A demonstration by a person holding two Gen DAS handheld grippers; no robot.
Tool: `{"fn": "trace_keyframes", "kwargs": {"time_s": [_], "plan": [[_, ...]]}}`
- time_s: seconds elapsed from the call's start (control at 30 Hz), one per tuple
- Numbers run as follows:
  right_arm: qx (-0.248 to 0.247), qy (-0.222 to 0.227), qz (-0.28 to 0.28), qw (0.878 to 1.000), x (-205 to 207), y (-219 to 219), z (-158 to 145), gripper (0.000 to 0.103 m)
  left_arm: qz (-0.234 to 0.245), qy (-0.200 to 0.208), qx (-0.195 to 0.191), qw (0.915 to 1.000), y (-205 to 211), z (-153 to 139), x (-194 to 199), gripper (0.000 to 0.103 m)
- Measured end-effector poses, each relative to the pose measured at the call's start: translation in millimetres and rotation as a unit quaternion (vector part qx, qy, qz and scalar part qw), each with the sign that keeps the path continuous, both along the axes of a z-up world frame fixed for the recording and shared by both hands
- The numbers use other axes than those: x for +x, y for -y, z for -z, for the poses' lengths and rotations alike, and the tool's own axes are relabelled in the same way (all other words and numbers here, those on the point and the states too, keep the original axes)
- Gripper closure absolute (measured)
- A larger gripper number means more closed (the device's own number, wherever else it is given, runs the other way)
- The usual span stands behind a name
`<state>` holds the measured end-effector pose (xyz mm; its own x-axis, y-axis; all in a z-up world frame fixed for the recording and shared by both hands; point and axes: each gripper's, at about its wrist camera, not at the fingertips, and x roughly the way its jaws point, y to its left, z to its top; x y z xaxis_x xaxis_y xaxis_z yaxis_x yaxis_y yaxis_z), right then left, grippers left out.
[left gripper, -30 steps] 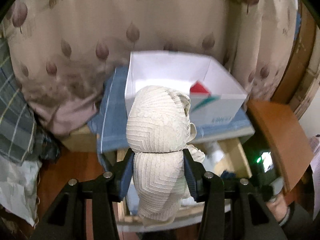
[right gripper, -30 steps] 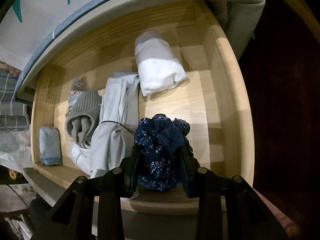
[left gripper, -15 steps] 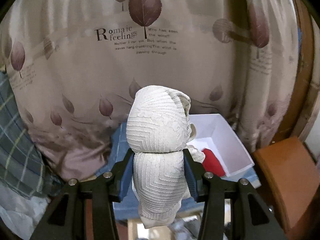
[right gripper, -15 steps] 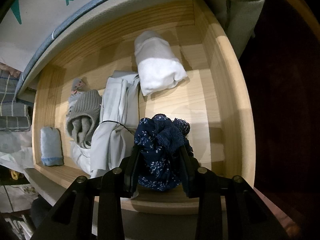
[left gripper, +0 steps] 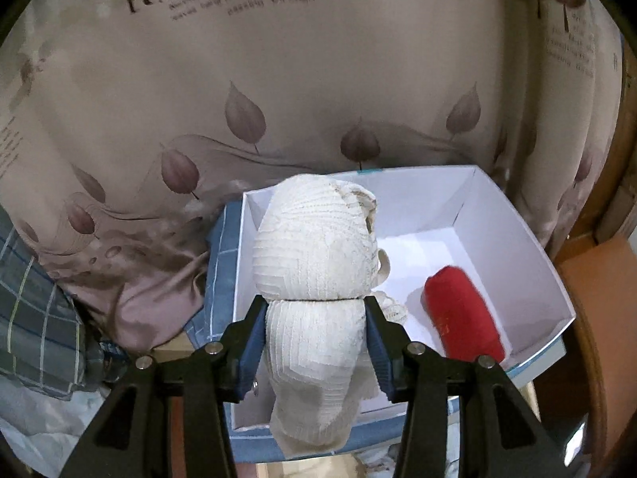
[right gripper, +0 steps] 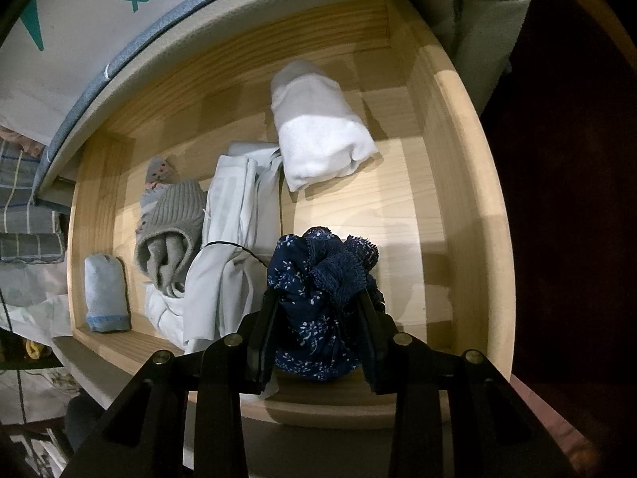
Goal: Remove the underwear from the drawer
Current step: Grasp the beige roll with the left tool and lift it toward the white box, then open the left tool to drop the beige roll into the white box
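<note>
The cream underwear roll (left gripper: 314, 279) hides the near-left floor of the white box (left gripper: 513, 239); the left gripper (left gripper: 314, 318) clamps it, while the right gripper (right gripper: 318, 310) pinches navy floral underwear (right gripper: 318, 279) over the drawer (right gripper: 458, 199).

left wrist faces white box (left gripper: 513, 215) closely; right wrist looks down into drawer (right gripper: 458, 183)

Cream underwear (left gripper: 314, 275) (navy floral underwear (right gripper: 318, 310)).
</note>
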<state>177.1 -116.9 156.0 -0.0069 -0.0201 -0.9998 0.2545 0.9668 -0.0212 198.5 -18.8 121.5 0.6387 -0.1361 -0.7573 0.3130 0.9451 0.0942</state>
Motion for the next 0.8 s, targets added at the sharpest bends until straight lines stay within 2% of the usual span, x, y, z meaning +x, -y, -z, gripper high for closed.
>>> {"fn": "trace_keyframes", "kwargs": {"time_s": [0.37, 0.63, 0.8], "plan": [[0.001, -0.002, 0.000, 1.000, 0, -1, 2, 0.071, -0.008, -0.020, 0.024, 0.9995, 5, 20, 8, 0.052], [0.000, -0.001, 0.001, 1.000, 0, -1, 1, 0.071, -0.011, -0.042, 0.027, 0.9987, 2, 23, 8, 0.050], [-0.001, -0.001, 0.000, 1.000, 0, -3, 1, 0.071, -0.013, -0.041, 0.030, 0.9986, -4, 22, -1, 0.050]]}}
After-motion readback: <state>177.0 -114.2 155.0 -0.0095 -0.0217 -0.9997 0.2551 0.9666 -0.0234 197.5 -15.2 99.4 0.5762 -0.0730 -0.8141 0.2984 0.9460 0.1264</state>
